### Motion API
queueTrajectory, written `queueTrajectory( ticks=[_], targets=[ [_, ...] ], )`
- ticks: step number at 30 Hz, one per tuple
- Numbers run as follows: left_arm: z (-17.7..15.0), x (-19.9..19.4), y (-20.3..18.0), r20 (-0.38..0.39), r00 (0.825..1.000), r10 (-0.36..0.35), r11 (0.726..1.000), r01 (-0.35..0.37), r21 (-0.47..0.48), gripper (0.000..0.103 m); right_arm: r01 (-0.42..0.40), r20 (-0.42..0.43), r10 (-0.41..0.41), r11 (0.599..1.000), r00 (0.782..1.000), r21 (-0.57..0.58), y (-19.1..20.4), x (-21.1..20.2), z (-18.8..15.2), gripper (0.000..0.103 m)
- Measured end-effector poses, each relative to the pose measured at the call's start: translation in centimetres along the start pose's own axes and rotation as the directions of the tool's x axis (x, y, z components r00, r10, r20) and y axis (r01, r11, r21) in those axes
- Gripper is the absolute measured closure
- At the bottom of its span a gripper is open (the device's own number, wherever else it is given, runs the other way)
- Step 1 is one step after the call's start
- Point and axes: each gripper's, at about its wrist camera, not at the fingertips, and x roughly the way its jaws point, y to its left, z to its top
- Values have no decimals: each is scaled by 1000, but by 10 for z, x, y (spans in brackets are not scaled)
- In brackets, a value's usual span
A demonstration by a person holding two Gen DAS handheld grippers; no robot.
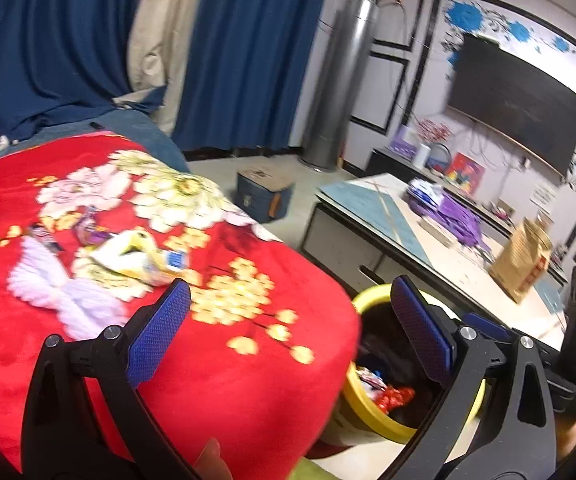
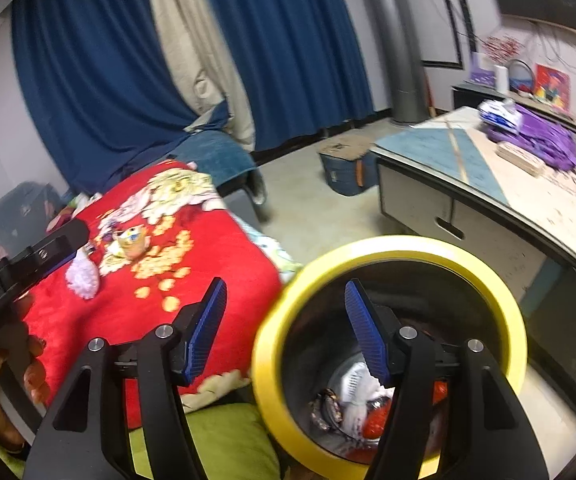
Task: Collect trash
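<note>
Below and just right of the right hand-held gripper [image 2: 285, 326], the yellow-rimmed trash bin [image 2: 488, 280] already holds several pieces: a red wrapper [image 2: 376, 420], a crumpled white wrapper [image 2: 358, 384] and a dark foil scrap [image 2: 328, 408]. That hand-held gripper's blue pads stand well apart with nothing between them, one over the bin's mouth, so it carries nothing. The left hand-held gripper [image 1: 288, 320] is also spread wide and empty, aimed between the bed and the bin.

Part of the job looks done, but not all. Ahead and to the left of both hand-held grippers, on the red floral blanket [image 1: 247, 380], more trash lies: a yellow-and-white snack packet [image 1: 135, 256] and small purple candy wrappers [image 1: 87, 232] just beyond it, beside a fluffy white item [image 1: 47, 280] that may not be trash. Farther right, the desk [image 1: 368, 200] carries a purple bag [image 1: 456, 216] and a brown paper bag [image 1: 524, 256]; whether those count is unclear.
</note>
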Motion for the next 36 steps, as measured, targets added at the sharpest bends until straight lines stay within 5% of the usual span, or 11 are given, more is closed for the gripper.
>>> queueTrajectory(
  ticks=[17, 29, 36],
  targets=[
    [15, -28, 85, 63, 986, 153, 972, -138, -188, 11, -136, -29, 133, 978, 991, -156, 92, 31, 27, 39],
    [10, -39, 149, 26, 966, 259, 913, -235, -333, 11, -229, -117, 212, 959, 970, -167, 141, 82, 39, 39],
    [0, -35, 184, -25, 967, 255, 872, -241, -426, 11, -261, -189, 232, 954, 954, -148, 154, 123, 44, 38]
  ],
)
